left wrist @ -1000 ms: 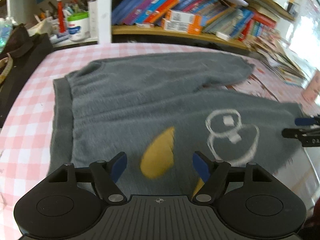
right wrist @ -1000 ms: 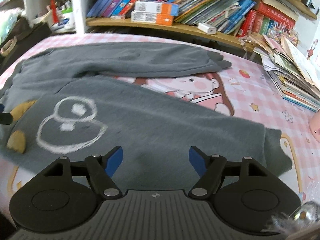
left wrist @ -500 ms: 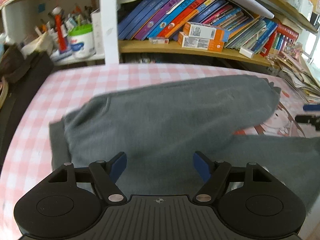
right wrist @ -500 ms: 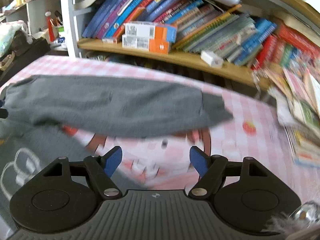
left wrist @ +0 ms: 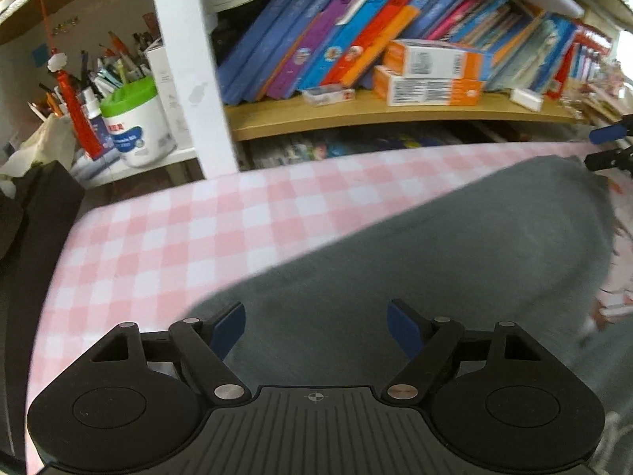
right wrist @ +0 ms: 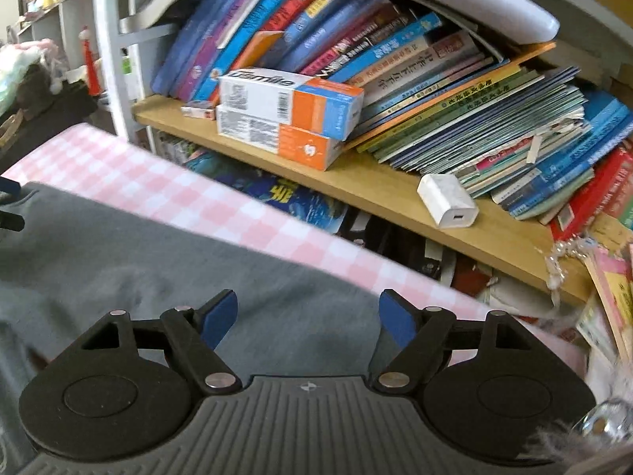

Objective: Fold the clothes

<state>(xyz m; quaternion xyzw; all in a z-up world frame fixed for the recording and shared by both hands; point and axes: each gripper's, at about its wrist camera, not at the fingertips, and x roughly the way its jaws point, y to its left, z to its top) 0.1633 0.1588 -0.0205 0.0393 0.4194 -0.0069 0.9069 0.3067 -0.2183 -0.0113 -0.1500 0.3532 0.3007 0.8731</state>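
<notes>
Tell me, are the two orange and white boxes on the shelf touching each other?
Touching. The right wrist view shows the upper box lying flat on the lower box, no gap between them, on the wooden shelf.

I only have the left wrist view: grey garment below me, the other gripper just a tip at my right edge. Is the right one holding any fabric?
Observer: No. The right gripper has its jaws opening with nothing pinched; the grey garment lies beneath them.
Operator: Where is the garment's far edge over there?
Observer: Just beyond the jaws, with a strip of pink checked tablecloth between it and the wooden shelf.
Operator: Anything on the right to avoid?
Observer: A pile of loose booklets lies to the right of that gripper.
</notes>
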